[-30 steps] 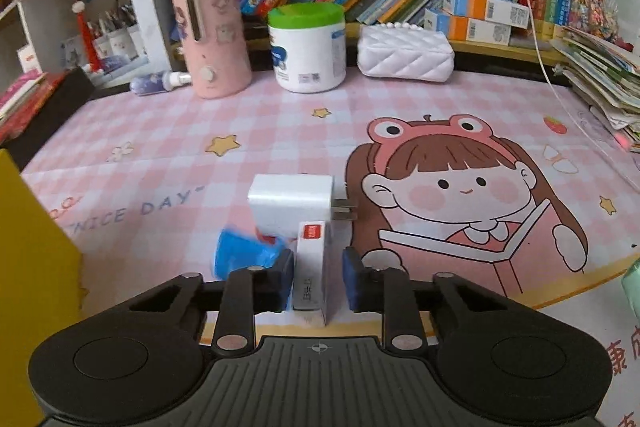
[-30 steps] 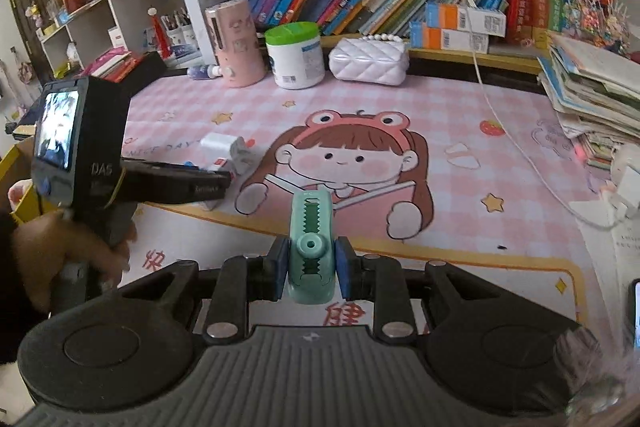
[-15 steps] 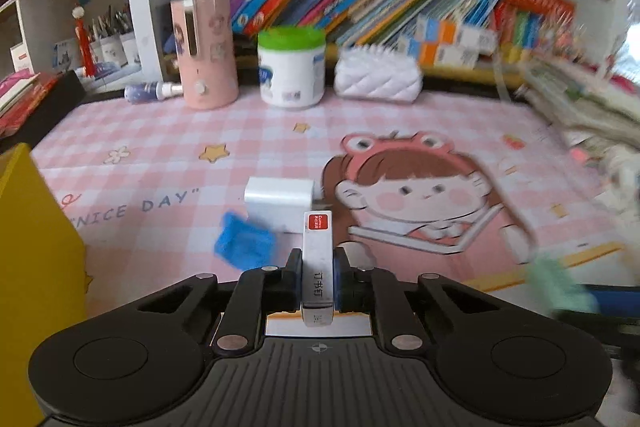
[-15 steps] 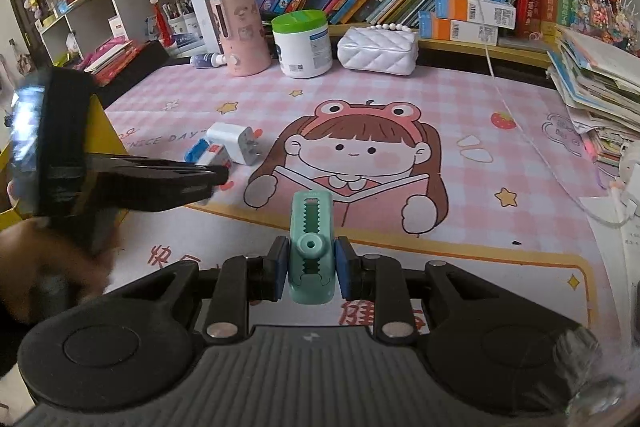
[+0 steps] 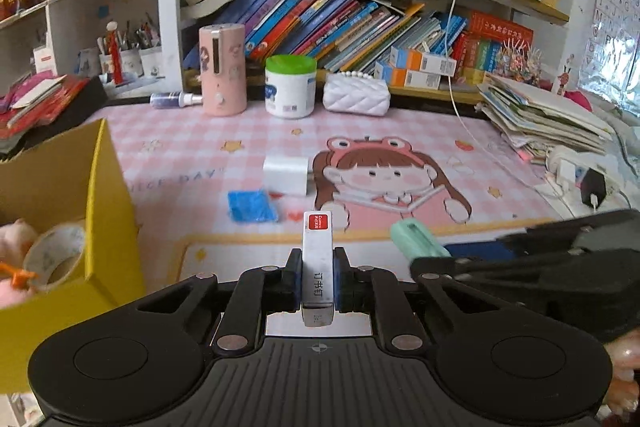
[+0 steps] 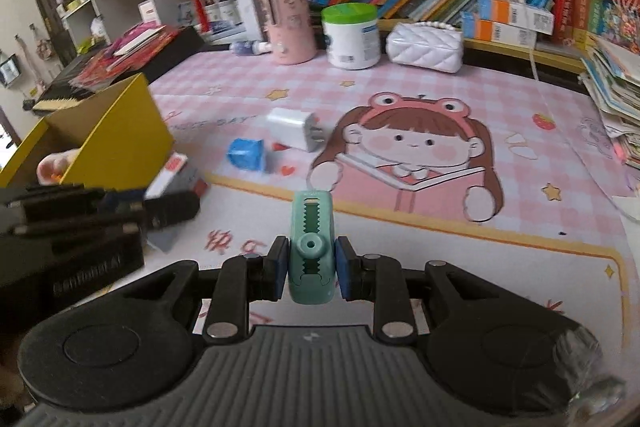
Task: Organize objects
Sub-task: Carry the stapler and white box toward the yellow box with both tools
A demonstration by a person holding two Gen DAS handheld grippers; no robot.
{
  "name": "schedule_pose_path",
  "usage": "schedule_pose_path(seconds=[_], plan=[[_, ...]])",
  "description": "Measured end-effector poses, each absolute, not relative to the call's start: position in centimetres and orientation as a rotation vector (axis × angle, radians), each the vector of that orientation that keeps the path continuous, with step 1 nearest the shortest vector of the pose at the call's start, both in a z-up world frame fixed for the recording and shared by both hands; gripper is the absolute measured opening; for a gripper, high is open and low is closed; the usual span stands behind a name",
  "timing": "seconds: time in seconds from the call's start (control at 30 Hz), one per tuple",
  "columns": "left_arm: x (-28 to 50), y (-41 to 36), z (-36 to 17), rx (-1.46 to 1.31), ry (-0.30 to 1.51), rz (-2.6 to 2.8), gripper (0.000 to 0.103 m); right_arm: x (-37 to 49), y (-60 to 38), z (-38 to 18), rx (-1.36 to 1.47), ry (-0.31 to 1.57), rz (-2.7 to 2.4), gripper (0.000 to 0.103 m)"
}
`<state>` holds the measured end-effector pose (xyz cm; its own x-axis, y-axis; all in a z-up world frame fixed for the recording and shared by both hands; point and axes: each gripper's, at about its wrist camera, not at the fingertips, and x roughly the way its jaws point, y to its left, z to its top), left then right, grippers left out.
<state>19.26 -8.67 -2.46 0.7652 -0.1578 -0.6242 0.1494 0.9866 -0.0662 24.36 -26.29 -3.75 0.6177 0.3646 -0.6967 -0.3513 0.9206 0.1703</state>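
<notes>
I am mid-carry; the left gripper point(image 5: 318, 277) has its jaws clamped on a staple box point(image 5: 317, 259), the right gripper point(image 6: 311, 269) on a green clip point(image 6: 311, 247), both above the table point(image 6: 520, 107); next I judge each goes into the yellow box point(image 5: 108, 211); only the left view shows tape point(image 5: 56, 255) inside it.
</notes>
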Motion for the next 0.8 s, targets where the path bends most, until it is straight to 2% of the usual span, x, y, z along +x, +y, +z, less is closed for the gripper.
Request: schedule_pose_path(seconds=[0.8], plan=[[5.6,4.8,-2.1,-0.108,0.715,0.020,0.013,12.7,-11.9,-3.2,-0.097,0.821,0.600,0.024]])
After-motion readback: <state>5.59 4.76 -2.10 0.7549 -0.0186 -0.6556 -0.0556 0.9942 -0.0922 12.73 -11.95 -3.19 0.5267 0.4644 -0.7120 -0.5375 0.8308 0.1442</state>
